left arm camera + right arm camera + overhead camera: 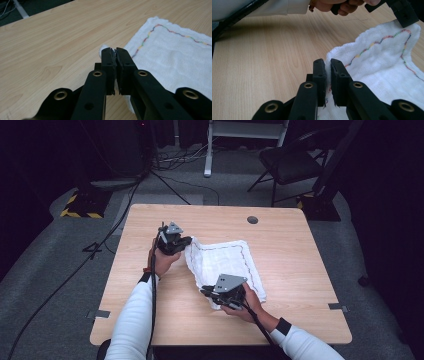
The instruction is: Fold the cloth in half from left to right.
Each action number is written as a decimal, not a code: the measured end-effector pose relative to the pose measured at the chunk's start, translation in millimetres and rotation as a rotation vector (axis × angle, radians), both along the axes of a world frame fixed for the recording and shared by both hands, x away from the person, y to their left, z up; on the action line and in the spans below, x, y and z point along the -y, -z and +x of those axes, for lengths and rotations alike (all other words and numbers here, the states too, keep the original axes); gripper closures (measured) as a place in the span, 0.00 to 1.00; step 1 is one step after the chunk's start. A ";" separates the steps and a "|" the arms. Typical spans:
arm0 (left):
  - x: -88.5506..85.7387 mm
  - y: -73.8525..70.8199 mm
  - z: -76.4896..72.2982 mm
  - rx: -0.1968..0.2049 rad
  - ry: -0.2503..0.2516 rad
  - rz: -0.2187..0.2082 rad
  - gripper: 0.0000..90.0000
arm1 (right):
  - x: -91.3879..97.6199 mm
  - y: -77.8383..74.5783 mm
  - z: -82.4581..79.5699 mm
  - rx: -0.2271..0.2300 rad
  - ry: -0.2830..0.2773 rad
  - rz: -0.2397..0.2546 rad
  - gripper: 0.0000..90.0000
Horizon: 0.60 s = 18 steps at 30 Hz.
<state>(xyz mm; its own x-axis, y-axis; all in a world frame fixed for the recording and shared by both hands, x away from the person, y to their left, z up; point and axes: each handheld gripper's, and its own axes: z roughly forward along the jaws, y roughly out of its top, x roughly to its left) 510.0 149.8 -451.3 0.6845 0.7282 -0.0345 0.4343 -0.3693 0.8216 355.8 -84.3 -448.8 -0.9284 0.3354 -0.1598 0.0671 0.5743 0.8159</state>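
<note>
A white cloth (227, 262) with a wavy multicoloured stitched line lies on the wooden table (280, 227), its left side lifted. My left gripper (189, 241) is shut on the cloth's far left corner (103, 48); a bit of white fabric pokes out past its jaws in the left gripper view. My right gripper (206, 291) is shut on the cloth's near left edge (329, 56), with fabric pinched between the jaws in the right gripper view. The cloth (382, 62) sags between the two grips, and the left gripper (403, 13) holds the far corner at upper right there.
A round grommet hole (252, 219) sits near the table's far edge. Beyond the table are a black chair (290, 162), a white frame leg (208, 150) and cables (125, 205) on the grey floor. Bare wood lies to the left and right of the cloth.
</note>
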 end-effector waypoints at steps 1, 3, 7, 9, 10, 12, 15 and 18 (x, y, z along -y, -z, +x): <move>2.5 -1.0 1.1 0.005 0.010 0.012 0.95 | 3.7 -1.4 -0.2 0.002 0.008 0.004 0.92; 11.6 -3.2 4.6 -0.002 0.013 0.005 0.95 | 9.4 -2.3 0.1 -0.005 0.018 0.010 0.92; 23.7 -6.0 11.7 0.005 0.019 0.022 0.95 | 20.0 -3.6 1.2 -0.008 0.046 0.013 0.92; 30.6 -7.4 14.2 0.003 0.019 0.030 0.95 | 24.9 -4.9 1.5 -0.006 0.057 0.019 0.92; 34.0 -8.0 15.2 0.008 0.018 0.032 0.95 | 27.4 -5.5 1.7 -0.005 0.060 0.019 0.92; 40.5 -9.6 16.9 0.011 0.022 0.038 0.95 | 31.9 -6.1 1.8 -0.002 0.068 0.019 0.92; 49.4 -11.6 19.3 0.016 0.037 0.046 0.95 | 41.7 -5.9 3.0 -0.001 0.087 0.018 0.92; 57.5 -10.9 21.5 0.009 0.045 0.044 0.95 | 51.8 -6.9 5.0 -0.001 0.109 0.021 0.92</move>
<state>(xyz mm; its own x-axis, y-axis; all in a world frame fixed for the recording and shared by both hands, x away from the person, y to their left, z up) 531.5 92.3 -440.3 0.7167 0.6973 0.0032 0.4089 -0.4240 0.8081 360.9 -136.1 -441.9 -0.8863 0.4379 -0.1504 0.1293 0.5459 0.8278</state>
